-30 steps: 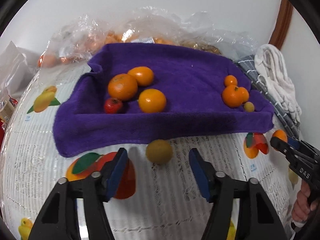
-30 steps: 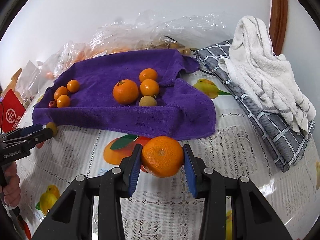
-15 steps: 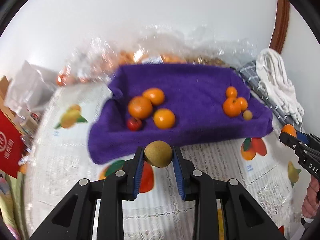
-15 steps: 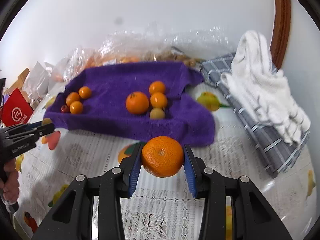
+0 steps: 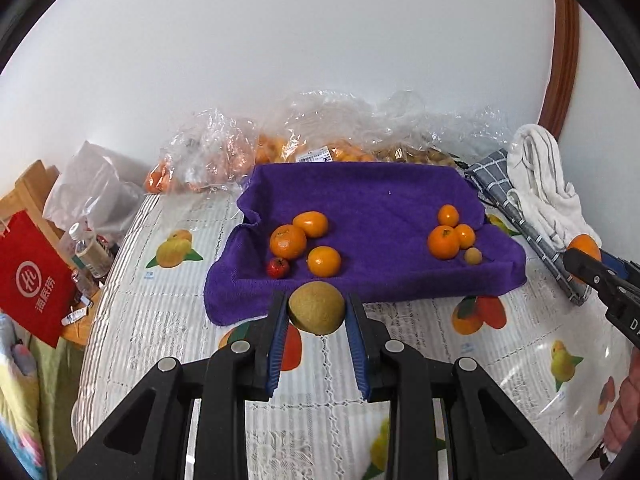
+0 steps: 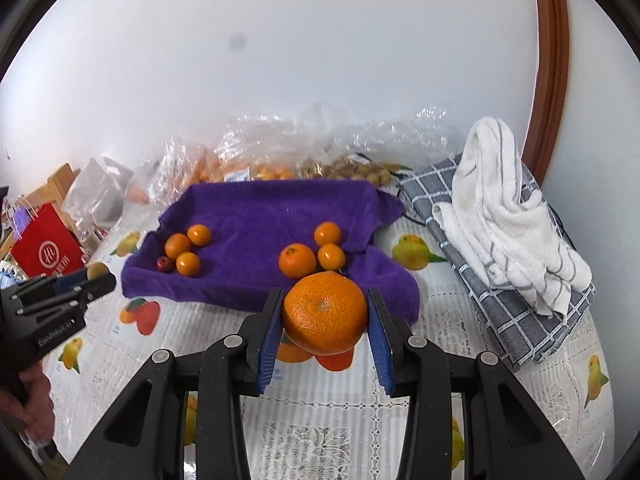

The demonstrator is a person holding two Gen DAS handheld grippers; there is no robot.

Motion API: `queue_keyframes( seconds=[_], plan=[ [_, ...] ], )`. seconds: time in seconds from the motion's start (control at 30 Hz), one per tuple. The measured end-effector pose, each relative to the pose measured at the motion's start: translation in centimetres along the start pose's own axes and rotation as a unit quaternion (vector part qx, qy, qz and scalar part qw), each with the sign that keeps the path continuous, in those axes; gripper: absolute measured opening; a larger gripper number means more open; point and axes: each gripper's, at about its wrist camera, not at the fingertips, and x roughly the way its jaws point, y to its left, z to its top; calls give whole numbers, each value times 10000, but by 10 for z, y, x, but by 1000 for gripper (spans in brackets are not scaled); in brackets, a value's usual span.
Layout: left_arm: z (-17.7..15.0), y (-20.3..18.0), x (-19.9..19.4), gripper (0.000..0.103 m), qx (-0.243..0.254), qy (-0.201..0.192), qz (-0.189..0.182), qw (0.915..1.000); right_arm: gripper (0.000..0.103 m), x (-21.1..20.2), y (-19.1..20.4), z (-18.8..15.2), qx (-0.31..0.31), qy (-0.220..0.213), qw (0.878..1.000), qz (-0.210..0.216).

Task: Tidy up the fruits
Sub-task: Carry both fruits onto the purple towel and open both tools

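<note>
Here we clamp a brownish-green fruit, perhaps a kiwi, in our left gripper above the counter, just short of the purple towel. Our right gripper squeezes a big orange before that towel's near edge.

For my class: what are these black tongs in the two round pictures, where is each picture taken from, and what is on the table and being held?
No robot here: a person holds a hand-operated gripper in each hand, each with a wide-angle camera looking along its fingers. One picture comes from the left gripper, shut on a brownish-green fruit. The other comes from the right gripper, shut on a large orange. Each gripper also shows at the edge of the other's picture. On the fruit-print tablecloth lies a purple towel with two groups of small oranges. Behind it are clear plastic bags of fruit; to the right, a white towel lies on a grey checked cloth.
</note>
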Motion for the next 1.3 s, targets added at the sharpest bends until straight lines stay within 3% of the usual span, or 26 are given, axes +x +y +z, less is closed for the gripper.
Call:
queue_keyframes(
  seconds=[0.3,0.6,1.3],
  plan=[
    [17,2,-25,27,-184,-340,-28,9992,40,-15,-1,11,79,-103,9999,73],
    [27,7,-32,27,-349,-424,-169,9983,40,-11,-4,15,83,-37,10000,35],
    [45,17,2,27,-413,-264,-300,9983,40,25,-1,32,-41,122,9999,37]
  ],
)
